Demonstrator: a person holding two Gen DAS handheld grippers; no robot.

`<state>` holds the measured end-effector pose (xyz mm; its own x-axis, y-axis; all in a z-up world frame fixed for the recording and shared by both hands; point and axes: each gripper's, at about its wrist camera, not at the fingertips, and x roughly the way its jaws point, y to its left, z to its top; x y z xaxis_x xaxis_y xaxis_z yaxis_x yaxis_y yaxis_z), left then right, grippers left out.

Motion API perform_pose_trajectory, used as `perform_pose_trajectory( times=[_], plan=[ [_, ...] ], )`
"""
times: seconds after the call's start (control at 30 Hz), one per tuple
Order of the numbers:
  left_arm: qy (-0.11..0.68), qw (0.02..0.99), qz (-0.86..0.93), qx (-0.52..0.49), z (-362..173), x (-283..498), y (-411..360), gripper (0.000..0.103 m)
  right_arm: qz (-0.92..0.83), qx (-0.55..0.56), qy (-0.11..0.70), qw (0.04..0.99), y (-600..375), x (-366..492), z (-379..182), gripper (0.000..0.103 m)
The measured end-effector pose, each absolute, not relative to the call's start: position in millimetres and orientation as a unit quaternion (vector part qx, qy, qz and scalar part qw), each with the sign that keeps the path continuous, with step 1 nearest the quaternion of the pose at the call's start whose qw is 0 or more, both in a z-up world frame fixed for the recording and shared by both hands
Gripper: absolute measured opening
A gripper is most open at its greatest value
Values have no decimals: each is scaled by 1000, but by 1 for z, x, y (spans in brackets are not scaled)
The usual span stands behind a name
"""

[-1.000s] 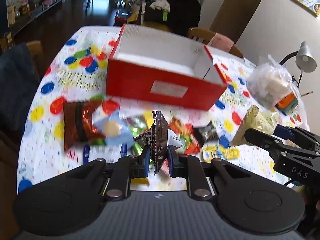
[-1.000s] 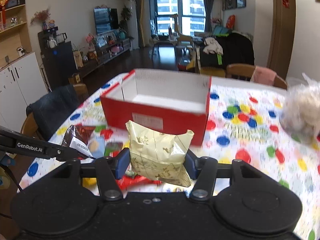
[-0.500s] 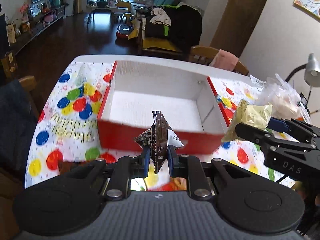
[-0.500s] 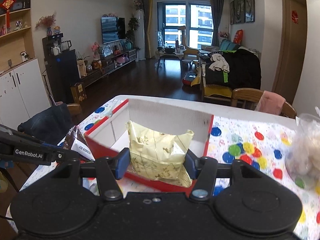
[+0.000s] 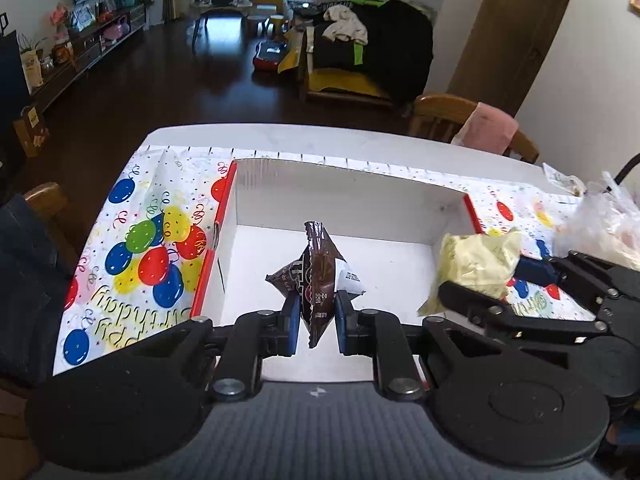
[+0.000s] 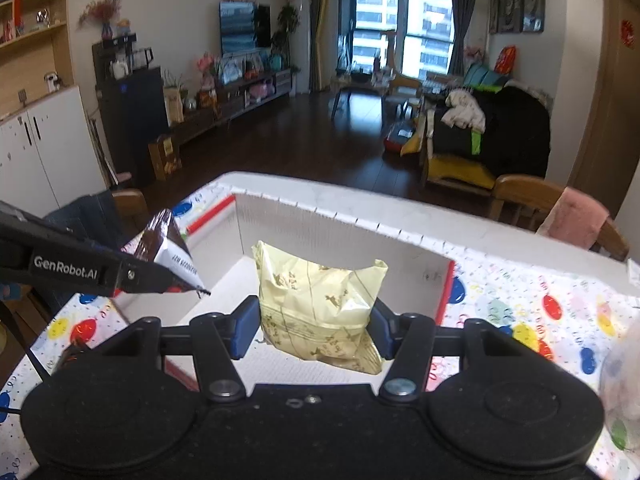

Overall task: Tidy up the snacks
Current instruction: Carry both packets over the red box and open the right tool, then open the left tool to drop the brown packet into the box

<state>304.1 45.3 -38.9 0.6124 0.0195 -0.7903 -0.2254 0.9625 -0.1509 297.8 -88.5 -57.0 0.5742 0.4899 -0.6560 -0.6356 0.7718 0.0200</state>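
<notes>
Release is not yet made. A brown snack packet is clamped in the left gripper and a yellow snack packet in the right gripper, both above the red box (interior bare). If the yellow packet is released too far right, the rim may be struck.

Red box interior: white floor bare, open from above. Its 4 walls bound the sides. Right gripper with yellow packet hangs over the right wall; clear bag just beyond, right.
</notes>
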Motion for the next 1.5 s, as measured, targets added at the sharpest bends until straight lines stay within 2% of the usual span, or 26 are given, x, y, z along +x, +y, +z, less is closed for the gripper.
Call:
perform_pose_trajectory(
  times=[0.5,0.8,1.37,1.43,1.5],
  plan=[
    [544,826,95,-111,-109,370,55,17,338,-189,447,807,-42,345,-119,55],
    [583,801,93,-100,-131,380,48,17,338,-203,488,779,-30,354,-131,56],
    [582,801,104,-93,-124,372,40,18,343,-189,481,785,-45,351,-124,62],
    [577,805,104,-96,-119,369,39,20,341,-184,478,788,-49,350,-120,63],
    [569,810,105,-96,-113,366,36,26,342,-177,473,792,-54,348,-116,64]
  ],
)
